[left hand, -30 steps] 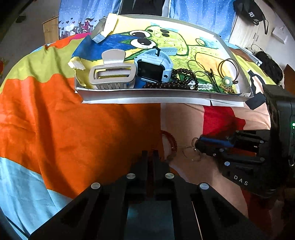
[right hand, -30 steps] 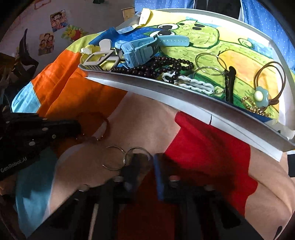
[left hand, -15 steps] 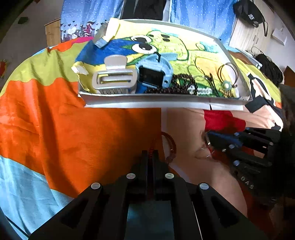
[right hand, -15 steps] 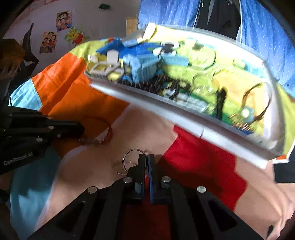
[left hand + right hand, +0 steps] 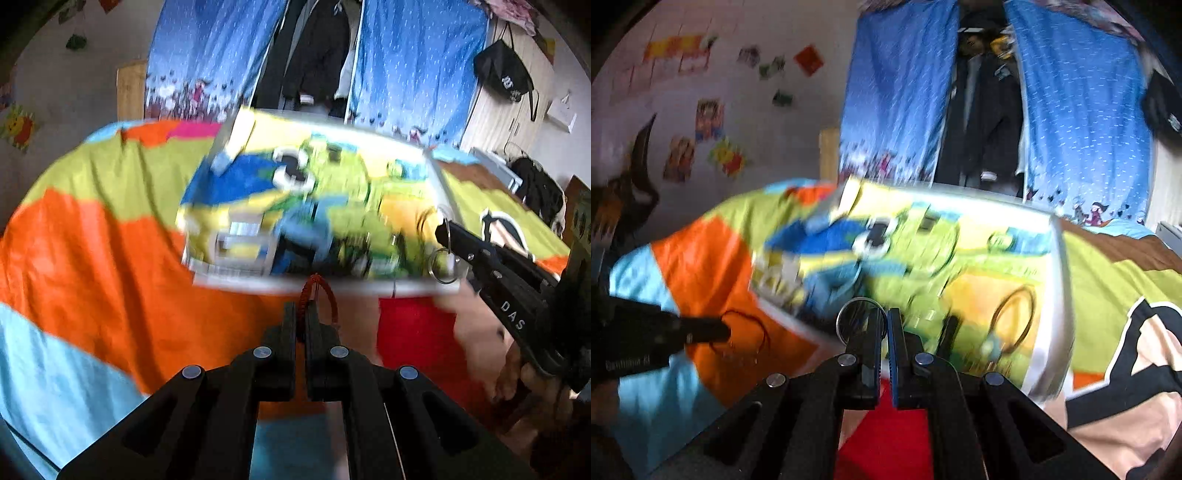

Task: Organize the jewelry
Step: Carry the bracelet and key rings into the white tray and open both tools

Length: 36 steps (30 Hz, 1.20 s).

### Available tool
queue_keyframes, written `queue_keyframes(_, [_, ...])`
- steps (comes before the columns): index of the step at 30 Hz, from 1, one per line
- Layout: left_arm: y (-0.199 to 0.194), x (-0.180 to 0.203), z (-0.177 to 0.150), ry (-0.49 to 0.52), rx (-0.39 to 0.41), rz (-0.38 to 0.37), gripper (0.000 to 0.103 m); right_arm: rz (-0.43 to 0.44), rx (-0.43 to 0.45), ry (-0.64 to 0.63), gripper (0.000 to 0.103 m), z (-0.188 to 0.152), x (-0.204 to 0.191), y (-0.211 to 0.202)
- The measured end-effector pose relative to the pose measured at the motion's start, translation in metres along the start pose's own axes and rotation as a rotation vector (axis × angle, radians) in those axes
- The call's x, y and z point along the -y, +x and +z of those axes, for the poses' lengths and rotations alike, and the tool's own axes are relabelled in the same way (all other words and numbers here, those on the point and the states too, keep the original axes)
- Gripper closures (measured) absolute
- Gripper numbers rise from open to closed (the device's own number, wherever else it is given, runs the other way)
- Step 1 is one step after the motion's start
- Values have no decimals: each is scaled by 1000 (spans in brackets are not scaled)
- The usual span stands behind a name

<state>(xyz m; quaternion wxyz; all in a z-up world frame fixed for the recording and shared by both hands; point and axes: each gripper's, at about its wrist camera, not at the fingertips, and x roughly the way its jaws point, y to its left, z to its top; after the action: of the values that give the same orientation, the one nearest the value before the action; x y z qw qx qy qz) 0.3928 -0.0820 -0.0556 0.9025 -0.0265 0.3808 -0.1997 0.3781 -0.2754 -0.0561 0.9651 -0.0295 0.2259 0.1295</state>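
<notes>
My left gripper point(image 5: 301, 308) is shut on a red bead bracelet point(image 5: 325, 291) and holds it lifted in front of the tray point(image 5: 424, 286). My right gripper point(image 5: 883, 317) is shut on silver hoop rings point(image 5: 855, 317), which also hang from its tip in the left wrist view point(image 5: 443, 264). Both are raised above the bedspread near the tray's front edge. The tray point(image 5: 1058, 295) has a cartoon-print liner and holds a hair claw, a blue watch, dark beads and a brown hair tie point(image 5: 1015, 317), all blurred. The left gripper point(image 5: 720, 330) with the bracelet point(image 5: 750, 332) shows at left in the right wrist view.
The tray lies on a bed with a patchwork cover of orange point(image 5: 92, 258), light blue, green and red point(image 5: 410, 332). Blue curtains point(image 5: 406, 66) and dark hanging clothes stand behind the bed. A wall with stickers point(image 5: 709, 122) is at left.
Both grippers have lifted off the bedspread, the left with the red bracelet, the right with the silver rings, and risen toward the tray. The right gripper closed on the rings about a second ago.
</notes>
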Motion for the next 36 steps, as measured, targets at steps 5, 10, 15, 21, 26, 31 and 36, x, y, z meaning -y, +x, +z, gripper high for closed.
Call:
queue_keyframes(5, [16, 28, 52, 19, 68, -25, 101, -47, 52, 114, 99, 21, 47, 13])
queue_keyframes(10, [58, 53, 88, 41, 59, -65, 101, -111, 34, 222, 99, 27, 99, 26])
queue_keyframes(15, [111, 77, 100, 57, -14, -80, 101, -134, -67, 246, 99, 15, 119, 42])
queue_keyframes(21, [150, 80, 94, 56, -94, -36, 101, -158, -126, 232, 99, 6, 124, 53])
queue_keyframes(26, [160, 68, 92, 6, -132, -47, 100, -157, -157, 244, 98, 1, 127, 60])
queue_keyframes(31, [152, 58, 95, -36, -127, -51, 93, -165, -166, 232, 94, 0, 127, 59])
queue_keyframes(36, [132, 55, 100, -67, -101, -36, 57, -167, -158, 216, 84, 3, 125, 54])
